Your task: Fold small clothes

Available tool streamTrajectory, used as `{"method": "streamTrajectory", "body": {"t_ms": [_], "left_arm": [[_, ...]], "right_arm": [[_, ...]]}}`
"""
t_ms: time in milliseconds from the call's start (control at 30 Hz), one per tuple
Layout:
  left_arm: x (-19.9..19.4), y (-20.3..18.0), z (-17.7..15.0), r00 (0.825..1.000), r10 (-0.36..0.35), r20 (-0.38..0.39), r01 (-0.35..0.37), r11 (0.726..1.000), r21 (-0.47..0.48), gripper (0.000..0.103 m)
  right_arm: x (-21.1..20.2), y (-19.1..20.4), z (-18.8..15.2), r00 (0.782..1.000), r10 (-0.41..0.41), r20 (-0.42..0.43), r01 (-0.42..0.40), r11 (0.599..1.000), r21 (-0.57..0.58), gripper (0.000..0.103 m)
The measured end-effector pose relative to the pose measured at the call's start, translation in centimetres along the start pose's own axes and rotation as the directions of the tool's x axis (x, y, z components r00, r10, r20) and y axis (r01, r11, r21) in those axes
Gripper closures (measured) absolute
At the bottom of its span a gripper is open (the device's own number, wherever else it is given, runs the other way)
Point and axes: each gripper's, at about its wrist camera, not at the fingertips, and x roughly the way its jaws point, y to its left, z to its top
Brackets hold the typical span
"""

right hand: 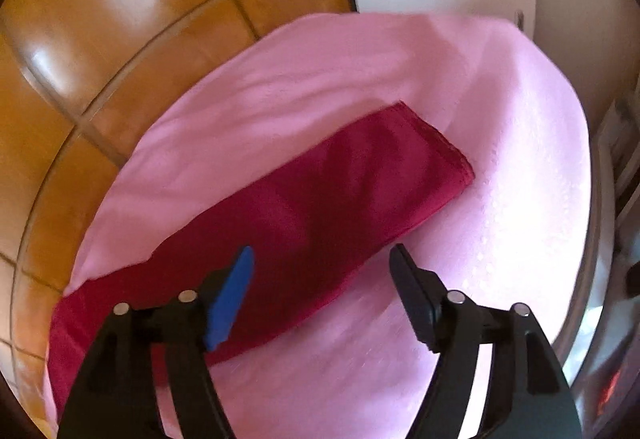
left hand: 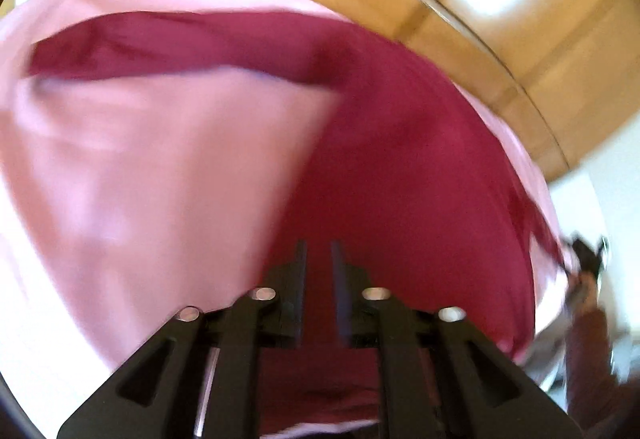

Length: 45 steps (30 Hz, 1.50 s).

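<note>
I see the dark red garment (right hand: 320, 199) lying folded on the pink cloth (right hand: 500, 199) over the tabletop (left hand: 500, 127). My right tool (right hand: 322, 259) hangs spread wide above it; my left tool (left hand: 319, 251) stands slightly apart, gripping nothing.

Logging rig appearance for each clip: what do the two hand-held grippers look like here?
Both are black, angular linkage frames with round silver pins at the joints. The left hand-held gripper has narrow, flat dark fingers. The right hand-held gripper carries a bright blue pad on one finger; the other finger looks dark. No cables or markings show.
</note>
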Motion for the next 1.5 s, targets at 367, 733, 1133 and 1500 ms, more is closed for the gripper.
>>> {"method": "streamTrajectory", "body": {"t_ms": [367,733,1133,1500], "left_arm": [[-4.0,15.4,5.8,0.948,0.235,0.216,-0.137,0.911,-0.39,0.046],[-1.4,20.5,12.5,0.932,0.286,0.224,-0.158,0.875,-0.457,0.046],[-8.3,17.6,16.3,0.854,0.193,0.483,-0.063,0.96,-0.273,0.097],[-0.1,21.9,12.7,0.819,0.551,0.163,-0.518,0.83,-0.206,0.097]], "right_arm": [[-4.5,20.0,-13.7,0.914,0.347,-0.211,-0.405,0.813,-0.419,0.02],[-2.8,31.0,-31.4,0.841,0.279,-0.463,-0.538,0.514,-0.668,0.018],[-2.5,30.9,-34.0,0.87,0.298,-0.393,-0.491,0.445,-0.749,0.008],[-3.2,30.8,-34.7,0.876,0.298,-0.38,-0.48,0.439,-0.76,0.006]]}}
